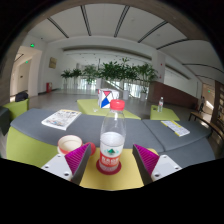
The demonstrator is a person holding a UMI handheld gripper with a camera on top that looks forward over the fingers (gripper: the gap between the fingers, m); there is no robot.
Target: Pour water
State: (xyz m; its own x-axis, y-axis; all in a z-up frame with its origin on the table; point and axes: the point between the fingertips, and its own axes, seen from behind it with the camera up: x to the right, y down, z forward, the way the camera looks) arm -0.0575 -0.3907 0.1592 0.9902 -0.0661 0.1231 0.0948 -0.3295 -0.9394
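On the grey table (140, 128), a clear water bottle (113, 135) with red cap stood upright between the gripper (113, 155) fingers, gaps seen at both sides, fingers held apart, a small paper cup (69, 144) placed just beside the left finger, contents not discernible.

Large open hall, white panelled ceiling (100, 18) with strip lights, pale glossy floor (62, 98). Row of green potted plants (112, 72) along far wall, bright windows behind. Grey and yellow-green tables (30, 128) in foreground, papers (62, 119) lying on one.
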